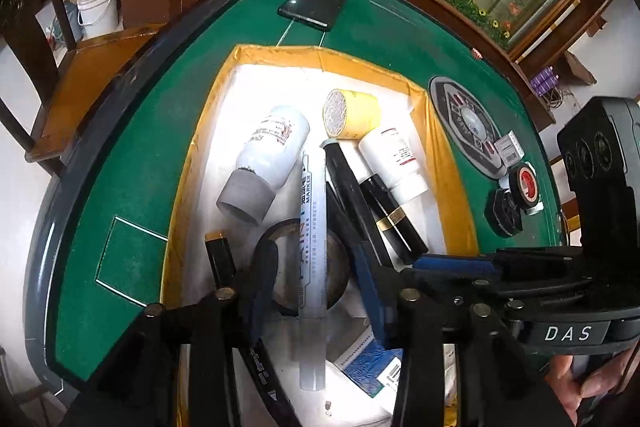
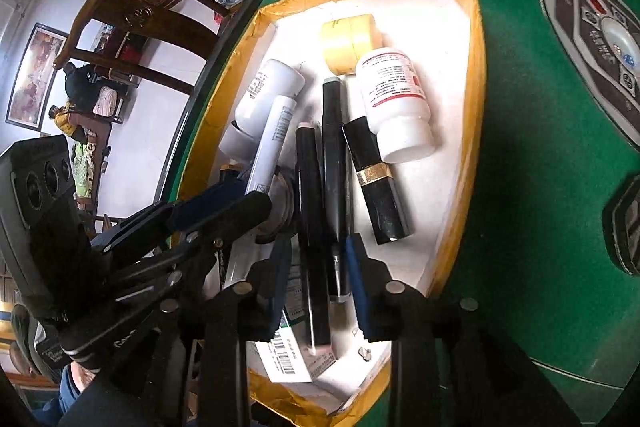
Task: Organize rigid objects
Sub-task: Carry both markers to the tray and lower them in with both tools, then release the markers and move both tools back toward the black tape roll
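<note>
A green felt counter point(image 1: 152, 131) with thin white lines and a dark padded rim carries a shallow box point(image 1: 452, 163) with yellow-taped walls and a white floor. Inside lie a white paint marker point(image 1: 312, 227), two white bottles, a yellow roll, black tubes and a roll of black tape. The left claw point(image 1: 316, 287) hangs over the box with its blue pads spread either side of the marker, not pressing it. The right claw point(image 2: 318, 275) is also parted, straddling a black pen point(image 2: 314, 227) without gripping it. On the felt past the box sit a round control panel point(image 1: 464, 123) and a dark phone point(image 1: 312, 7). Around the counter stand wooden cabinets, a dark chair point(image 2: 132, 15), a white bucket point(image 1: 98, 7) and a flower mural.
</note>
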`<state>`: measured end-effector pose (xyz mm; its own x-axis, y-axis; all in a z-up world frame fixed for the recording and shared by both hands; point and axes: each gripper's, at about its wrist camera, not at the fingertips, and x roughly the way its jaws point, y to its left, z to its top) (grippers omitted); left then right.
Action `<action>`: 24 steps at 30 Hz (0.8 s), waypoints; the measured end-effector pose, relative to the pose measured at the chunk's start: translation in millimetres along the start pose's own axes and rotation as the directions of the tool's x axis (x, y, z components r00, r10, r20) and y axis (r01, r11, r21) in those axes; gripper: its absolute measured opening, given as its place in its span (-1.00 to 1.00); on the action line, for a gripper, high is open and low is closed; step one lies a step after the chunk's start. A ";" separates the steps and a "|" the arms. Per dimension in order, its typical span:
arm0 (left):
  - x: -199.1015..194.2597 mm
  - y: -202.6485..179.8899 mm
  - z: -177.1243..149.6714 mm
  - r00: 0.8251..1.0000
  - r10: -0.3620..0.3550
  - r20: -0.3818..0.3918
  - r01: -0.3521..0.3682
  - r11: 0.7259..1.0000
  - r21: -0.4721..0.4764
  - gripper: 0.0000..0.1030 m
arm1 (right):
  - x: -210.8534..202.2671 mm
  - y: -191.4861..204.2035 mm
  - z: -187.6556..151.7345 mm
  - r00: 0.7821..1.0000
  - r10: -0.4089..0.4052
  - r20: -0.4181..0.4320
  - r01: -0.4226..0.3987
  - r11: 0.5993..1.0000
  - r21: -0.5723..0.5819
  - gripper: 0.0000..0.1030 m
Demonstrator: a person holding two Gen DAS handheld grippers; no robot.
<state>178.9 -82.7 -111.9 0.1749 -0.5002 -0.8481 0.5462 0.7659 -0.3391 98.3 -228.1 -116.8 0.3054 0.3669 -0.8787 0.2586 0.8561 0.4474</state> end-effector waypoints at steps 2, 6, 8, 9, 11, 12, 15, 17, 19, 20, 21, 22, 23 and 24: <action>-4.0 -3.7 0.1 1.000 0.004 0.009 -0.004 1.000 0.007 -0.17 | -4.4 -1.6 -1.5 1.000 0.009 0.012 -0.009 1.000 0.001 -0.47; -12.1 -15.9 1.0 1.000 -0.002 0.030 0.001 1.000 0.021 -0.17 | -21.7 -9.2 -9.3 0.999 0.005 0.049 -0.005 1.000 0.003 -0.47; -13.5 -26.2 0.9 0.999 -0.004 0.036 0.003 0.999 0.036 -0.17 | -30.6 -13.8 -13.5 0.997 -0.001 0.072 0.001 1.000 0.001 -0.45; -13.1 -30.4 1.1 0.999 -0.008 0.035 0.006 0.999 0.042 -0.17 | -33.8 -15.9 -14.9 0.997 -0.004 0.079 0.004 1.000 0.002 -0.43; -12.6 -39.7 1.7 0.999 -0.016 0.035 0.014 0.998 0.054 -0.17 | -42.2 -23.7 -19.9 0.995 0.013 0.094 -0.014 1.000 0.012 -0.43; -12.1 -47.1 1.8 0.999 -0.019 0.034 0.017 0.998 0.067 -0.17 | -47.1 -28.0 -23.1 0.995 0.009 0.102 -0.011 1.000 0.018 -0.41; -12.6 -66.2 3.0 0.999 -0.028 0.039 0.024 0.995 0.101 -0.17 | -63.7 -42.8 -31.9 0.991 0.005 0.132 -0.010 0.999 0.037 -0.40; -12.3 -81.2 4.0 0.999 -0.039 0.039 0.033 0.991 0.127 -0.13 | -76.1 -55.4 -37.4 0.988 0.010 0.153 -0.019 0.998 0.054 -0.32; -11.4 -97.4 4.2 0.998 -0.054 0.041 0.047 0.986 0.161 0.19 | -92.3 -75.1 -46.3 0.983 -0.012 0.186 -0.005 0.996 0.093 -0.28; -10.0 -108.6 4.6 0.997 -0.071 0.039 0.063 0.981 0.185 0.27 | -99.3 -85.5 -51.0 0.980 -0.013 0.199 -0.010 0.993 0.115 -0.28; -8.1 -118.2 4.6 0.996 -0.088 0.033 0.079 0.976 0.205 0.35 | -105.5 -95.2 -55.0 0.978 -0.017 0.210 -0.012 0.991 0.136 -0.26; -5.4 -128.8 4.4 0.995 -0.101 0.025 0.093 0.971 0.222 0.41 | -112.0 -106.6 -60.6 0.975 -0.028 0.221 -0.008 0.987 0.163 -0.24; -1.9 -138.1 4.5 0.994 -0.111 0.017 0.104 0.966 0.236 0.44 | -118.1 -119.5 -66.7 0.972 -0.042 0.232 -0.003 0.982 0.189 -0.24; 1.3 -147.6 4.2 0.993 -0.118 0.007 0.113 0.962 0.249 0.50 | -122.5 -129.6 -71.8 0.970 -0.050 0.239 -0.001 0.978 0.211 -0.23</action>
<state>101.9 -198.1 -61.3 0.1152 -0.5901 -0.7991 0.7489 0.5801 -0.3204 -38.4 -357.8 -79.1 0.5023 0.2259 -0.8347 0.4454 0.7598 0.4737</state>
